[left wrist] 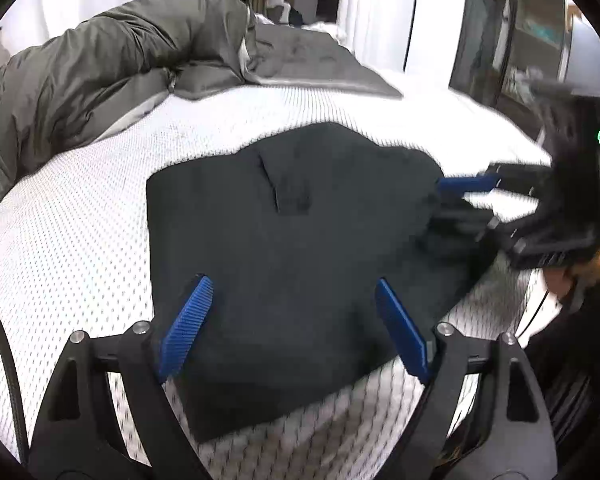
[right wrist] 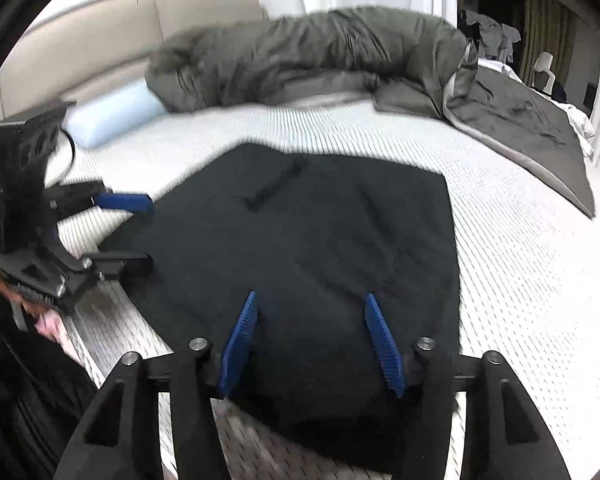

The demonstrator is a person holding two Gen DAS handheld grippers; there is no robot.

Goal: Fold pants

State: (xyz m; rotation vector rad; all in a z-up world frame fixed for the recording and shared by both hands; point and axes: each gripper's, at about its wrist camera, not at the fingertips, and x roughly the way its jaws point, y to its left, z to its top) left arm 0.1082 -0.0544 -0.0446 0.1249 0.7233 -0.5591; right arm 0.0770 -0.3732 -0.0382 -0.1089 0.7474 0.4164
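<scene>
The black pants lie folded into a compact rectangle on the white mattress. In the left wrist view, my left gripper hovers over the near edge of the pants with its blue pads wide apart and nothing between them. My right gripper shows blurred at the right edge of the pants, jaws apart. In the right wrist view, the pants fill the centre. There my right gripper stands open above their near part, pads off the cloth. My left gripper is open at the left edge of the pants.
A bunched olive-grey duvet lies across the far side of the bed, with a light blue pillow by the beige headboard. A dark grey blanket drapes at the right. A dark cabinet stands beyond the bed.
</scene>
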